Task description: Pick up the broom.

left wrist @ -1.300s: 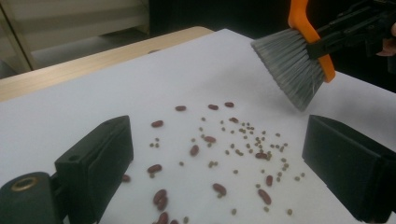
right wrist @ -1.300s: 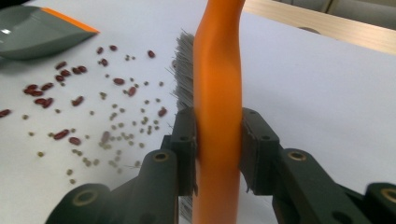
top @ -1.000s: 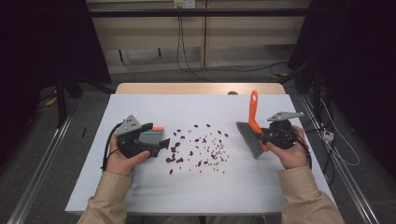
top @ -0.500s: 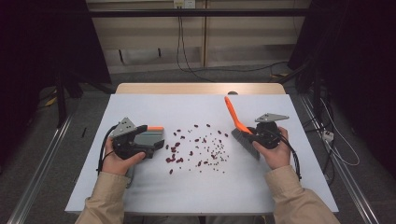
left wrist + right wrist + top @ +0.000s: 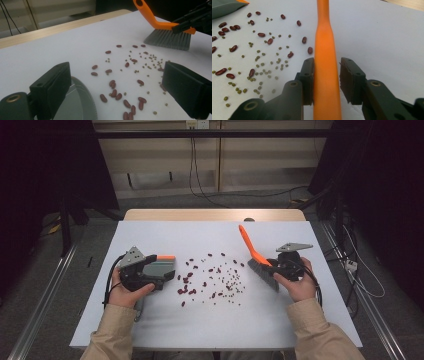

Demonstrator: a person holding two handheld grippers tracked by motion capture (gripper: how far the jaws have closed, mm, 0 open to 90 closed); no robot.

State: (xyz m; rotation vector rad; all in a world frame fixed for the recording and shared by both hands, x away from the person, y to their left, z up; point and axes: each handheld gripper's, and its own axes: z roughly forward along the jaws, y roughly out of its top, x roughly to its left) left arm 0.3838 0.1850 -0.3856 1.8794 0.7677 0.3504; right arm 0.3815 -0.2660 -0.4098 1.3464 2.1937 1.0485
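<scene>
Dustpan (image 5: 75,105) is mostly cut off at the bottom edge of the left gripper view, tucked under one jaw; left gripper (image 5: 117,82) spread wide, pinching nothing; beans (image 5: 210,280) lie scattered mid-table, small green ones hard to make out from above; brush (image 5: 324,37) at their 3 o'clock, dustpan at 9; right gripper (image 5: 327,72) has just been opening, handle between the jaws, one pad touching, a gap at the other; white table (image 5: 165,235); dark room, cables (image 5: 192,170) at 12.
</scene>
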